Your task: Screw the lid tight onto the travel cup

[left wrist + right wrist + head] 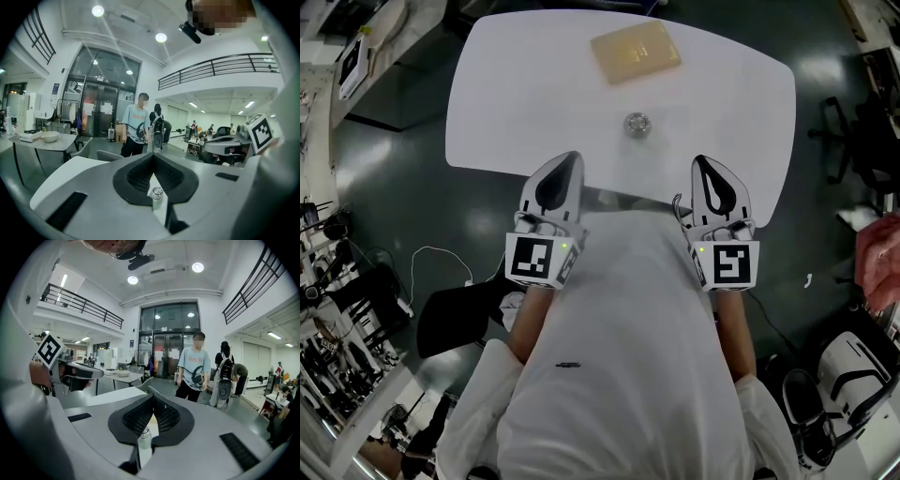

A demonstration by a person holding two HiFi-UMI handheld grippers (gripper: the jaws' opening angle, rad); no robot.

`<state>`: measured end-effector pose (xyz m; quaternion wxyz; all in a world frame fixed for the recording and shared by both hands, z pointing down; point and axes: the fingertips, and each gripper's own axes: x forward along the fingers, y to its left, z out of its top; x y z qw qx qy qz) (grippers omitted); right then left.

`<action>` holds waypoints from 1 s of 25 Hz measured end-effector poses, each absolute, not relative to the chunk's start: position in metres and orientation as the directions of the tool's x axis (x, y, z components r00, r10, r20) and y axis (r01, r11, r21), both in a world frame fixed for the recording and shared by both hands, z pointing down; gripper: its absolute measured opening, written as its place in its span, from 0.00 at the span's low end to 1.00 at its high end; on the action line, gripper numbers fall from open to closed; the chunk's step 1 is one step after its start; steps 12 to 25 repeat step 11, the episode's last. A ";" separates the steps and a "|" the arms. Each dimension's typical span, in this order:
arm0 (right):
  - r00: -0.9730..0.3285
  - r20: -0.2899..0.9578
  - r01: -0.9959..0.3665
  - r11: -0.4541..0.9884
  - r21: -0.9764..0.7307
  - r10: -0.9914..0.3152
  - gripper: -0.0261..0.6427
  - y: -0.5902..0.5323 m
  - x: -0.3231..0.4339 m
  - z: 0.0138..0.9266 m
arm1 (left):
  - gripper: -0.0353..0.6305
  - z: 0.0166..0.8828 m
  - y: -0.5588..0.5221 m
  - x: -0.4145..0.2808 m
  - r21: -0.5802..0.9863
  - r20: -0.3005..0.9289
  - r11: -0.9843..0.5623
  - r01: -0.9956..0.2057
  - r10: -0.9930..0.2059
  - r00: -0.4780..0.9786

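Where the head view looks: steeply down on one white worktop [487, 112] with rounded corners.
Travel cup: one [637, 123], upright near the worktop's middle, its silvery top facing up, touched by nothing.
Tan board: one [635, 51], lying flat at 12 o'clock from the cup, well apart from it.
Hand-held grippers: two. The left hand-held gripper [571, 156] is at 7 o'clock from the cup and the right hand-held gripper [702, 160] at 5 o'clock. Both are over the near edge, tips toward 12 o'clock.
Left gripper view, jaws: pressed together, pinching nothing. The one cup [157, 194] shows beyond them through the slit under their meeting tips.
Left gripper view, background: two people [137, 129] standing at 12 o'clock, one wearing a backpack.
Right gripper view, jaws: pressed together, pinching nothing. The same cup [144, 437] stands beyond them at 6 o'clock of the tips.
Right gripper view, background: three people between 1 and 3 o'clock, one of them bent over.
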<state>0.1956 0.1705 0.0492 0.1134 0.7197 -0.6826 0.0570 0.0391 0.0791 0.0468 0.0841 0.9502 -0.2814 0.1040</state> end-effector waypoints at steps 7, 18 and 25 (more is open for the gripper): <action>0.063 0.239 -0.995 -0.043 0.090 -0.969 0.04 0.167 0.196 0.048 | 0.06 0.049 0.082 0.037 0.107 0.248 -0.827 -0.552 -0.515 0.820; 0.048 0.242 -0.996 -0.027 0.091 -0.969 0.04 0.162 0.195 0.048 | 0.06 0.050 0.079 0.038 0.104 0.250 -0.825 -0.555 -0.519 0.818; 0.048 0.242 -0.996 -0.027 0.091 -0.969 0.04 0.162 0.195 0.048 | 0.06 0.050 0.079 0.038 0.104 0.250 -0.825 -0.555 -0.519 0.818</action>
